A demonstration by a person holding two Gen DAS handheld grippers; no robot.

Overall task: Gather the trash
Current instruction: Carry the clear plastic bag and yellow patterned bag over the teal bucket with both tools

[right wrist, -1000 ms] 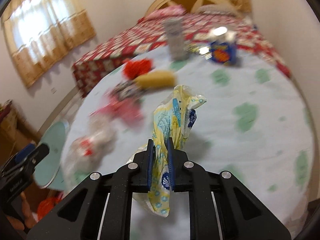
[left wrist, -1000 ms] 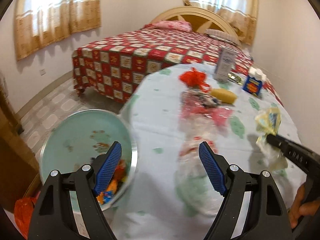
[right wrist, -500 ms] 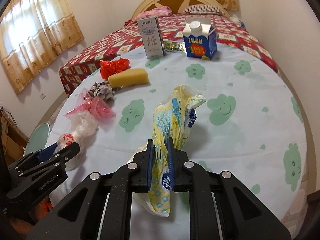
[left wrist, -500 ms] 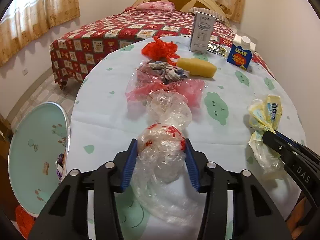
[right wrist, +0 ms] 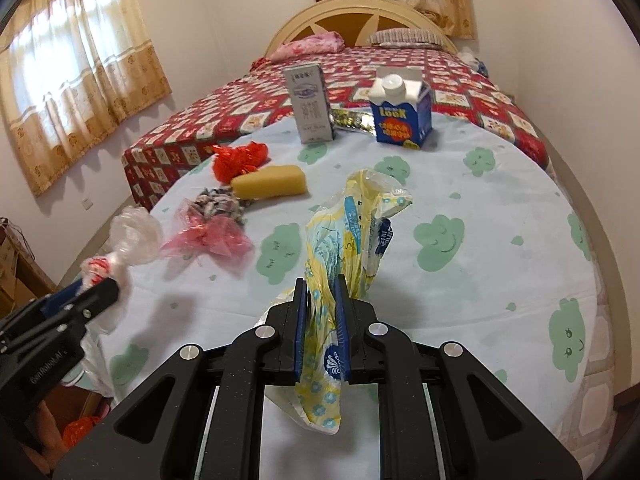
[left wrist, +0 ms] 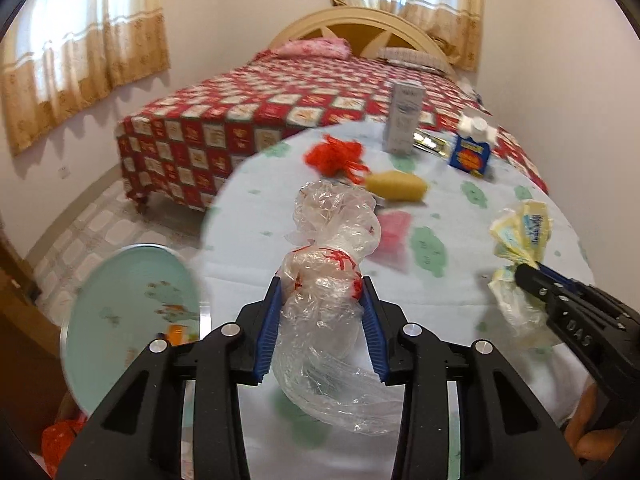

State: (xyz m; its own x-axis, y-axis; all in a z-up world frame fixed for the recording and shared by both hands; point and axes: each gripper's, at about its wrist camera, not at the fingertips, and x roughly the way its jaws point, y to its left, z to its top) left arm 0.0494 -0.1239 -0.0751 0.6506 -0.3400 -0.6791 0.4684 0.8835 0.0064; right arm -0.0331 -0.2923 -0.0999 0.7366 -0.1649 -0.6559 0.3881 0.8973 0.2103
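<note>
A crumpled clear plastic bag (left wrist: 332, 240) with red print sits between the blue pads of my left gripper (left wrist: 320, 286), whose jaws are closing and press on it; the bag hangs just above the cloud-print tablecloth (left wrist: 440, 288). From the right wrist view the left gripper (right wrist: 100, 284) and its bag (right wrist: 132, 236) are at the table's left edge. My right gripper (right wrist: 320, 284) is shut on a yellow-and-blue plastic wrapper (right wrist: 352, 224), which stands up above the jaws. The right gripper (left wrist: 524, 272) with the wrapper (left wrist: 520, 232) also shows at the right of the left wrist view. A teal bin (left wrist: 120, 280) stands on the floor left of the table.
On the table lie a pink bag (right wrist: 208, 240), a grey patterned scrap (right wrist: 220, 204), a red bag (right wrist: 240, 160) and a yellow sponge (right wrist: 272, 186). A grey carton (right wrist: 310, 104) and a blue carton (right wrist: 400, 116) stand at the far edge. A bed (right wrist: 400, 68) lies behind.
My left gripper swung from above the teal bin to the table, closed on the clear plastic bag and raised it slightly. The right gripper kept its hold on the yellow wrapper.
</note>
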